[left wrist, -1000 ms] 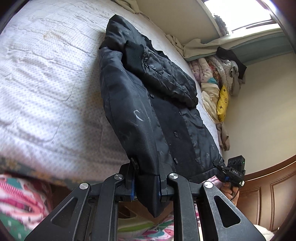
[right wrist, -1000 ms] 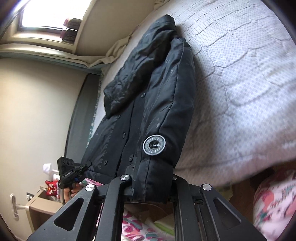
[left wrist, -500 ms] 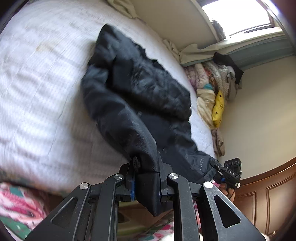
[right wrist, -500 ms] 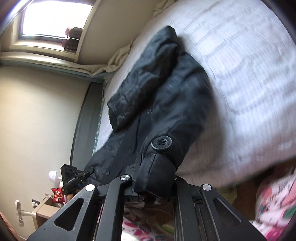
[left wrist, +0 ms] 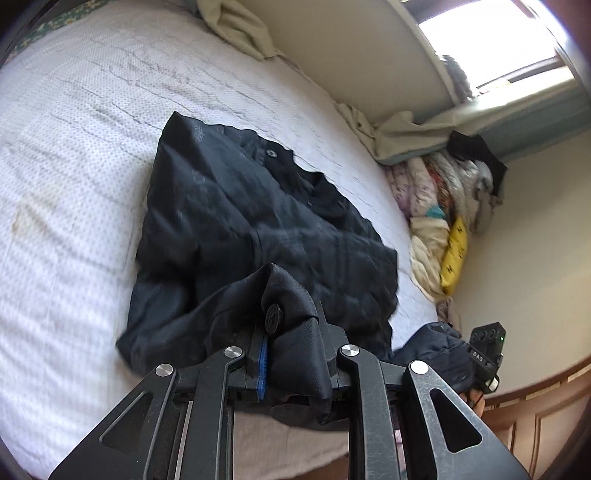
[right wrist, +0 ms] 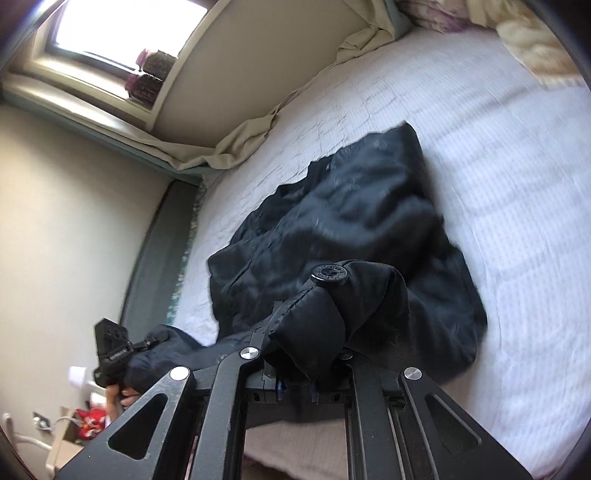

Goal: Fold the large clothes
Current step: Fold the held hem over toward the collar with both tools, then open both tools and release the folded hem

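coat: the bulky black padded coat [left wrist: 236, 229] is lying across the middle of the white quilted bedspread [left wrist: 74, 155], its near hem end lifted and being carried over the body toward the far end; blur says it is mid-swing.
left gripper: left gripper [left wrist: 295, 354] is clamping a thick corner of the hem, a round black button [left wrist: 274, 316] sitting just above the blue pad; jaws narrow, and they have just been easing apart a little with the fabric between them.
right gripper: right gripper [right wrist: 306, 365] is squeezed tight on the other hem corner, a round black snap [right wrist: 328, 274] on top of the bunch.
step: judging this as the hem-to-collar fold, roughly midway.
doing it well: keeping both corners level and equally spread so the fold edge lands straight; laying them down on the far end before letting go; left grip looks like the weaker one, so watching for slip there.
surroundings: crumpled beige sheet [left wrist: 384, 136] at the far edge, pile of pastel bedding [left wrist: 443, 206] far right, bright window [right wrist: 122, 33] beyond.
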Demonstrator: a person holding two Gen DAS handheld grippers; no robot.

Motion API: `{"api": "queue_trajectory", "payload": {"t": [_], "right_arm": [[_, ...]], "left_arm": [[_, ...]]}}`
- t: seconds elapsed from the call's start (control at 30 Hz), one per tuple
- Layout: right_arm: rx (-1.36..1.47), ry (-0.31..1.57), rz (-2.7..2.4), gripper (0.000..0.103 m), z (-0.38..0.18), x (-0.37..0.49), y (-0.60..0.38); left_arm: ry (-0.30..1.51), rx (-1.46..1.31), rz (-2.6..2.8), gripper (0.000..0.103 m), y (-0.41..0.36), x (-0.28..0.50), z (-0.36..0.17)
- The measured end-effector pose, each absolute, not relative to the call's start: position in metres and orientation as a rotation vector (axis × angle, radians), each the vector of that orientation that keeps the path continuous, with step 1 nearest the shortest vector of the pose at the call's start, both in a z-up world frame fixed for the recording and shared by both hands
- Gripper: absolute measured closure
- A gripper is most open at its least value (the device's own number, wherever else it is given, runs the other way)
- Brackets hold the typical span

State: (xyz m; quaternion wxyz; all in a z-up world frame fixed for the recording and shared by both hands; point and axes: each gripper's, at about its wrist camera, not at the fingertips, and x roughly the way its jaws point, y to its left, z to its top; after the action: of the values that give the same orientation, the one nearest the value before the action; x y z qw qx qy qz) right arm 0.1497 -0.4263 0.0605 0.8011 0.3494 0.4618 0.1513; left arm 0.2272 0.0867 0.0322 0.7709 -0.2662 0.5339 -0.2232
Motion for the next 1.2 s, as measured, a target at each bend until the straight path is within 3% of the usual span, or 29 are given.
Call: {"api": "queue_trajectory", "payload": {"t": [0.27,0.47,0.77,0.83,0.93,1.2], "right_arm": [[0.700,1.054,0.264,0.096,0.031,0.225,-0.425],[0.699,1.094,0.240,0.093,0.005,0.253,-0.420],[0.718,0.997,0.245,0.073,0.015,0.265,-0.428],[0.740,0.985,0.242,0.056,0.014,0.264,-0.433],[0.805,0.947,0.233,0.035,0.016,0.260,-0.442],[0.802,0.887,0.167,0.033,0.032,0.250,-0.461]], "left_arm": [[1.211,-0.615,-0.412,0.077,0.080,0.280,-0.006],[1.213,-0.598,-0.388,0.063,0.079,0.294,-0.011],[1.122,-0.721,-0.419,0.034,0.103,0.301,0.011],[1.106,-0.764,-0.450,0.025,0.107,0.298,0.013],[1.069,-0.781,-0.455,0.021,0.117,0.293,0.021],[0.982,-0.569,-0.262,0.019,0.124,0.285,0.034]]}}
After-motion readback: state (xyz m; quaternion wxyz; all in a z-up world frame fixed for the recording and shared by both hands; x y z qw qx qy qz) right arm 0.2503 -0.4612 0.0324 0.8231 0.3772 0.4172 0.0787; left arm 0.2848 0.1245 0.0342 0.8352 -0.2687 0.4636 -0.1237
